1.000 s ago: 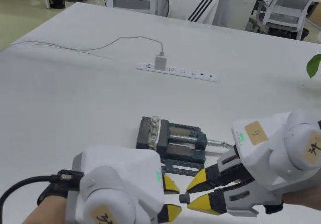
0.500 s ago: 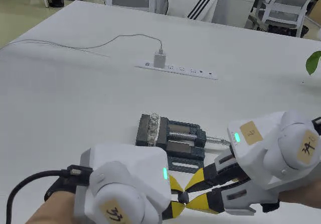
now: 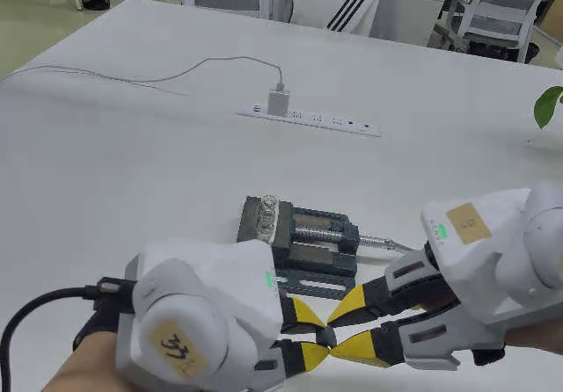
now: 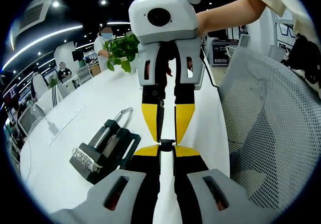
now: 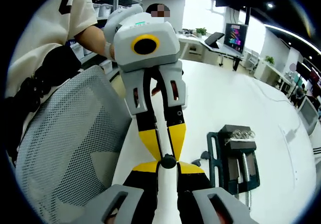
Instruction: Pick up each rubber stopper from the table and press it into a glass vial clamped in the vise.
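Note:
A small dark rubber stopper (image 3: pixel 325 337) hangs just above the white table (image 3: pixel 132 172), near its front edge. My left gripper (image 3: pixel 322 337) comes in from the left and my right gripper (image 3: pixel 331 337) from the right. Their yellow tips meet nose to nose, both shut on the stopper. It appears as a dark knob (image 5: pixel 168 161) in the right gripper view and a dark speck (image 4: pixel 166 143) in the left gripper view. Just beyond stands the dark vise (image 3: pixel 303 247) with clear glass vials (image 3: pixel 264 219) clamped at its left end.
A white power strip (image 3: pixel 317 121) with a plugged charger (image 3: pixel 279 104) and a thin cable lies farther back on the table. A green leaf (image 3: pixel 547 106) hangs in at the right edge. A mesh chair (image 5: pixel 75 148) stands close behind the grippers.
My left gripper has come in from the left and closed its open jaws on the stopper. The right gripper has kept hold of it and shifted slightly.

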The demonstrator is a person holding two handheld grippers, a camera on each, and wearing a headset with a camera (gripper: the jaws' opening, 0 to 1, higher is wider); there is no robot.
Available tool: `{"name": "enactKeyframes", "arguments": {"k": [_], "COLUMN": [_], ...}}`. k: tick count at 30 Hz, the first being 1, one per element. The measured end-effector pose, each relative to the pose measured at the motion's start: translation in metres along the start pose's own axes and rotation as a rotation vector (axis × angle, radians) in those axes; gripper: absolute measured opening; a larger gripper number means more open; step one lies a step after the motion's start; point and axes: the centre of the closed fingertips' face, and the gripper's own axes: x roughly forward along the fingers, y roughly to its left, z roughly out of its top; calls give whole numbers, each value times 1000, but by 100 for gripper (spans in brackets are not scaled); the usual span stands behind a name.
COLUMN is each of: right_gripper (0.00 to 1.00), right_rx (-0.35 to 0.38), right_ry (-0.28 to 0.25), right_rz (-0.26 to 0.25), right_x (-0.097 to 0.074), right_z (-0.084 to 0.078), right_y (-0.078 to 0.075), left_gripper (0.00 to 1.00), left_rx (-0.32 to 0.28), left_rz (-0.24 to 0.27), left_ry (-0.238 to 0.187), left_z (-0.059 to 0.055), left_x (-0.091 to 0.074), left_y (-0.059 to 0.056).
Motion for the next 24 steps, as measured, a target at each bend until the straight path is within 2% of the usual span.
{"name": "enactKeyframes", "arguments": {"k": [3, 24], "right_gripper": [11, 7], "right_rx": [14, -6], "right_ry": [-19, -19], "right_rz": [4, -8], "right_x": [-1, -6], "right_z": [2, 6], "right_y": [1, 1], "left_gripper": [5, 5], "left_rx": [-21, -68], "left_rz": [1, -6], "left_ry": [-17, -57], "left_z": [2, 7], "left_x": [0, 1], "left_y": [1, -1]}}
